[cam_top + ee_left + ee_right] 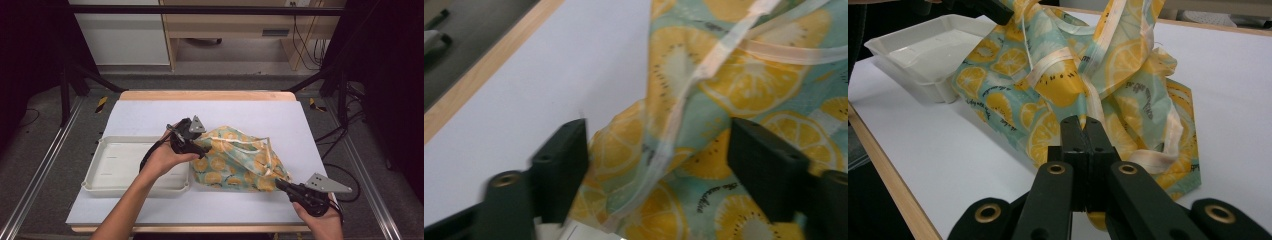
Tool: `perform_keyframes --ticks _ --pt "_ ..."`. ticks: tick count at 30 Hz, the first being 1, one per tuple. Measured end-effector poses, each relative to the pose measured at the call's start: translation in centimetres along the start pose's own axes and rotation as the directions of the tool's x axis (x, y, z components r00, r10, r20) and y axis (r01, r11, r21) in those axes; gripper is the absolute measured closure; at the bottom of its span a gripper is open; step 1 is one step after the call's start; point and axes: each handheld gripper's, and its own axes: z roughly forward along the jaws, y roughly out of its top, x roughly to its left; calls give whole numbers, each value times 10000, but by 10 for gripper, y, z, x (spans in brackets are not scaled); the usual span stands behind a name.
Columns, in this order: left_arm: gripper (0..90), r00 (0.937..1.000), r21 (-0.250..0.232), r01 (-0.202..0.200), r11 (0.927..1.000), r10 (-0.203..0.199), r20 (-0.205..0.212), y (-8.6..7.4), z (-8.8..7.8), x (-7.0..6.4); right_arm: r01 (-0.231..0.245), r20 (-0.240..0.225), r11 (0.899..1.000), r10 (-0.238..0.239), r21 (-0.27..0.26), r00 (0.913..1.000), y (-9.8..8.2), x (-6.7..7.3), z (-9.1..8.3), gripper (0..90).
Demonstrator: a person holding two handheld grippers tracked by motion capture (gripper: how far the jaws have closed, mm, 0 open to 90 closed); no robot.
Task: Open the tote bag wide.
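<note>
- Table (150,117): you work on a white-covered tabletop with a pale wooden edge.
- Tray (107,186): a shallow, off-white plastic rectangular tray sits on the left part of the table, just beside the cloth item and nothing shows in it.
- Bag (240,157): the soft fabric bag, mint green printed with yellow citrus slices and trimmed with cream tape, lies crumpled near the middle of the table, its left edge next to the tray's right wall. Judge it light, limp and shapeless; it will sag and fold wherever you do not support it. The cream tape seams and corners look like the firmest places to take hold.
- Right gripper (1082,122): your black hand-held two-jaw tool sits at the bag's near right corner, its jaws pressed together on a fold of the printed fabric.
- Left gripper (656,165): your other black tool is at the bag's left edge, jaws spread with fabric and a cream seam lying between them; the pads do not yet press it. Close on that seam rather than on loose cloth, which would likely slip.
</note>
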Motion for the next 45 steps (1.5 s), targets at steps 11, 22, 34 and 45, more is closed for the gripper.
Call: perform_keyframes --ticks 11,22,34,45 --pt "887 9993 -324 337 9989 -331 165 -15 -25 -22 227 506 9979 -258 608 9984 -2 3 0 900" --pt "899 9997 -562 -165 9983 156 -164 -61 -47 -80 331 959 9883 -478 1490 9942 2 9 7 703" --pt "900 10000 -515 11 9987 -14 -58 -68 -48 -79 808 866 9834 -958 1624 9916 68 16 10 239" --pt "900 9999 -577 35 9983 -29 100 -71 -56 -78 1216 632 9562 -1432 2662 9877 111 5 66 244"
